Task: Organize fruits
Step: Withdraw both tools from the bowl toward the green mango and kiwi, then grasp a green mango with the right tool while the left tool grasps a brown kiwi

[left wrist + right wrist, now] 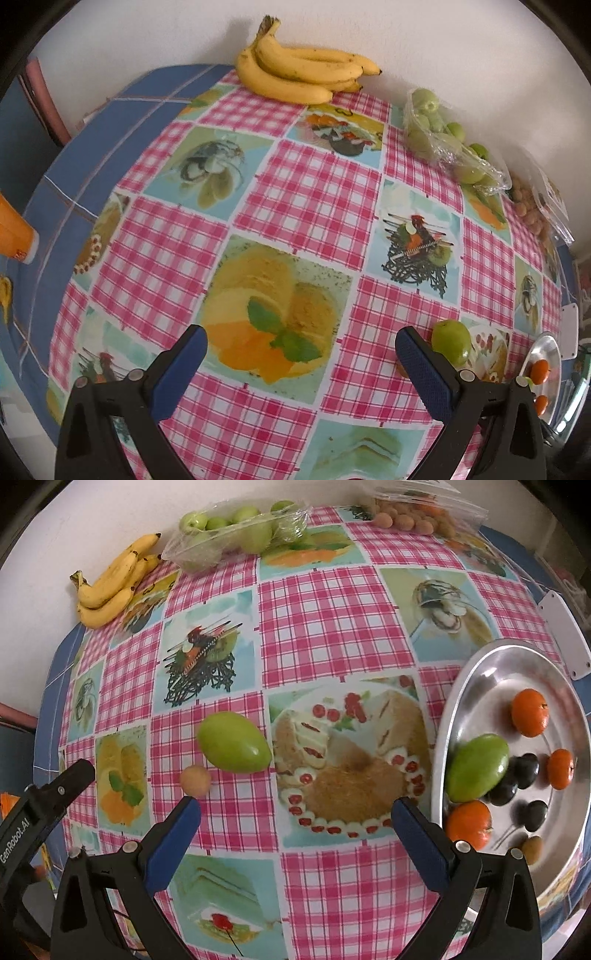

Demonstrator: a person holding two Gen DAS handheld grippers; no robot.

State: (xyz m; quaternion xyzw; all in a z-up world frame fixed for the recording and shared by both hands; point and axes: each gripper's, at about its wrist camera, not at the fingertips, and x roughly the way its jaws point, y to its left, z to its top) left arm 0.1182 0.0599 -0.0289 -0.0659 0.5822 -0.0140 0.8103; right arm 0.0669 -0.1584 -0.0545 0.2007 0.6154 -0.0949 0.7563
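A: Jaws on both sides spread wide, nothing between them. Right gripper [295,808] hangs over the cake print on the tablecloth [332,627], left gripper [301,341] over the orange-dessert print.

B: Nearest loose fruit?

A: Green fruit [233,747] on the cloth, ahead-left of the right gripper, small tan fruit [195,781] just beside it, near the left blue fingertip [184,812].

B: Destination?

A: Probably the metal tray [480,672] at right. It already holds another green fruit [476,768], oranges [529,712] and dark plums [524,770].

B: Handling?

A: Green one looks smooth, firm, egg-shaped, so likely to roll or squirt out; better gripped across its fat middle. Tan one looks light and small, easy to knock away.

B: Farther back?

A: Bananas [110,587], a wrapped pack of green fruit [236,531], a bag of tan fruit [410,517] along the wall.
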